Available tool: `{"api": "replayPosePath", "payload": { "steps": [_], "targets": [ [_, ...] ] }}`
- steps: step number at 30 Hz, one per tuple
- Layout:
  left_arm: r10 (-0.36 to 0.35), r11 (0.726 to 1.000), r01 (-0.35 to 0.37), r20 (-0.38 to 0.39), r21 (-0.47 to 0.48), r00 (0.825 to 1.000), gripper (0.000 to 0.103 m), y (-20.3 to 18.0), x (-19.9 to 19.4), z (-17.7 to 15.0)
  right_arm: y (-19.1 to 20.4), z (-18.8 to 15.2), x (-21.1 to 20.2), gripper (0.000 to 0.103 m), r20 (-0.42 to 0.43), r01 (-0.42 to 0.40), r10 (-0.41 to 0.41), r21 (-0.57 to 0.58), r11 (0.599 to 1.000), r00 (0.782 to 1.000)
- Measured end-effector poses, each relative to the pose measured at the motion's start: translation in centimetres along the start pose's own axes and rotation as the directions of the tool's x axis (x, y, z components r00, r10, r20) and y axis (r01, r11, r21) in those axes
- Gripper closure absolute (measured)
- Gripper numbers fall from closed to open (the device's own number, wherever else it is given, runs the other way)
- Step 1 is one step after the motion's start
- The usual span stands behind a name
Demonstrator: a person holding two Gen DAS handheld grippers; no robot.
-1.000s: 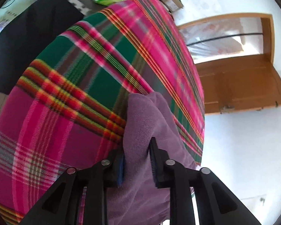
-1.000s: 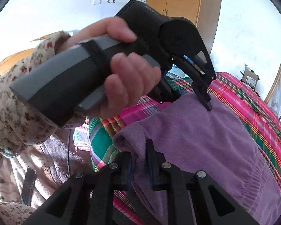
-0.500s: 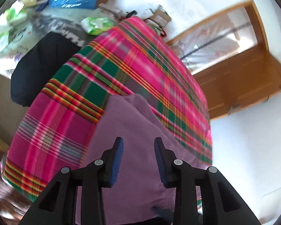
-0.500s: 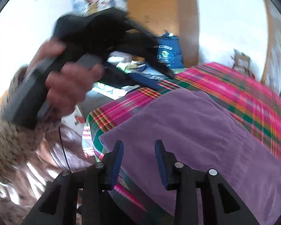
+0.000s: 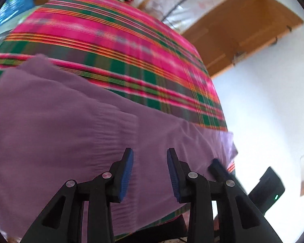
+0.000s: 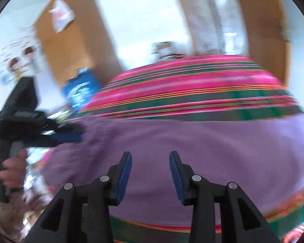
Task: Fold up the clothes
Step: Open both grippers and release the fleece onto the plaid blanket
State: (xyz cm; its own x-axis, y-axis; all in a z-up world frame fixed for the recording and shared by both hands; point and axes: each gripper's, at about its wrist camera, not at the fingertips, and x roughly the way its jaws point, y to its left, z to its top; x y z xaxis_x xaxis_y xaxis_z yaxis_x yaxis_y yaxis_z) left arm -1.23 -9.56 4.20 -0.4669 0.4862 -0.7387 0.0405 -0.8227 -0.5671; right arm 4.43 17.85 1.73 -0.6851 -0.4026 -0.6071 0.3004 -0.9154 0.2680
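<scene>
A purple garment (image 5: pixel 66 133) (image 6: pixel 192 139) lies spread flat near the front edge of a table under a pink and green plaid cloth (image 5: pixel 115 48) (image 6: pixel 188 87). My left gripper (image 5: pixel 150 158) hovers open above the garment, holding nothing. My right gripper (image 6: pixel 150 160) is also open over the purple cloth, empty. In the right wrist view the left gripper (image 6: pixel 71 136) shows at the far left, held by a hand (image 6: pixel 12 168) at the garment's left end. The right gripper's fingertips (image 5: pixel 218 168) appear at the lower right of the left wrist view. Both views are motion-blurred.
A wooden door (image 5: pixel 243 26) stands beyond the table on the right. A blue bag (image 6: pixel 81 93) and a wooden cabinet (image 6: pixel 71 34) lie behind the table's left side. White wall and floor (image 5: pixel 269 101) surround the table's right edge.
Both grippers let go of the purple garment, opened and pulled back toward the table's front. The garment, lifted and bunched a second ago, now lies flat on the plaid cloth.
</scene>
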Motion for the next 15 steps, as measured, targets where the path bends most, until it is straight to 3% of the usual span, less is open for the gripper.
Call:
{"api": "replayPosePath", "payload": {
  "steps": [4, 7, 10, 15],
  "targets": [
    [-0.01, 0.996, 0.016, -0.064, 0.088, 0.998, 0.067, -2.9, 3.5, -0.6, -5.6, -0.5, -2.2, 0.064, 0.044, 0.204, -0.208, 0.081, 0.976, 0.977],
    [-0.002, 0.99, 0.016, -0.099, 0.141, 0.995, 0.067, -4.7, 5.6, -1.1, -9.7, -0.7, -3.8, 0.064, 0.049, 0.336, -0.347, 0.153, 0.929, 0.937],
    [-0.002, 0.982, 0.023, -0.114, 0.188, 0.993, 0.067, -6.2, 7.2, -1.6, -12.8, -0.6, -4.9, 0.064, 0.04, 0.426, -0.443, 0.204, 0.881, 0.896],
    [-0.027, 0.981, 0.054, -0.148, 0.185, 0.989, 0.067, -7.1, 8.8, -1.4, -17.7, -0.2, -6.1, 0.064, 0.023, 0.496, -0.524, 0.291, 0.818, 0.851]
  ]
}}
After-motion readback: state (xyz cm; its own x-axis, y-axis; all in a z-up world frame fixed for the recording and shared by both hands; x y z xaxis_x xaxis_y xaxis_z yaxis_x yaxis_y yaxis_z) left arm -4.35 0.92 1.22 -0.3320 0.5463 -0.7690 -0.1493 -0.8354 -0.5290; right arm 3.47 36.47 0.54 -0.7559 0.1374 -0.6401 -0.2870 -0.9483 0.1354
